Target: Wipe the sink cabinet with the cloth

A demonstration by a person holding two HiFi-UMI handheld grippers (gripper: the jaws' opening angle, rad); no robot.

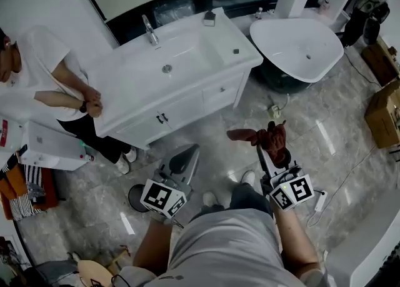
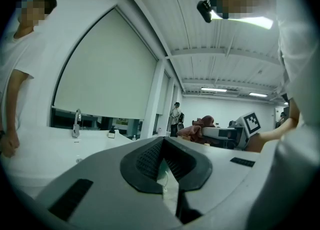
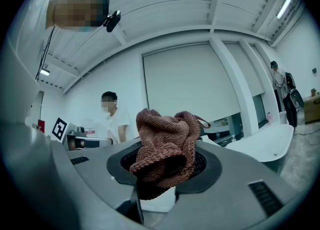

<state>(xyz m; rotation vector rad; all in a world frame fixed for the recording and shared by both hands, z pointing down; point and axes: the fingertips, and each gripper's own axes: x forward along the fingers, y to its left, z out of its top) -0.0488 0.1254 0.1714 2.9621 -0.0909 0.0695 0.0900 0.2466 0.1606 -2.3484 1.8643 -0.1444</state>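
Observation:
The white sink cabinet [image 1: 187, 105] stands ahead of me, with a chrome faucet [image 1: 149, 30] above its basin [image 1: 167, 60]. A crumpled reddish-brown cloth [image 1: 267, 135] is pinched in my right gripper [image 1: 265, 148], which is held in the air over the floor to the right of the cabinet's front. In the right gripper view the cloth [image 3: 167, 146] bulges up out of the jaws. My left gripper [image 1: 186, 153] is shut and empty, pointing at the cabinet doors from a short way off. The left gripper view shows the cabinet top [image 2: 45, 149], the faucet [image 2: 76, 122] and the cloth [image 2: 200, 125].
A person [image 1: 44, 85] in white leans on the cabinet's left end. A white bathtub [image 1: 306, 48] stands to the right, with cardboard boxes [image 1: 382, 114] beyond it. A small bottle [image 1: 209, 19] sits on the counter's back corner. A cable and power strip [image 1: 320, 201] lie on the marble floor.

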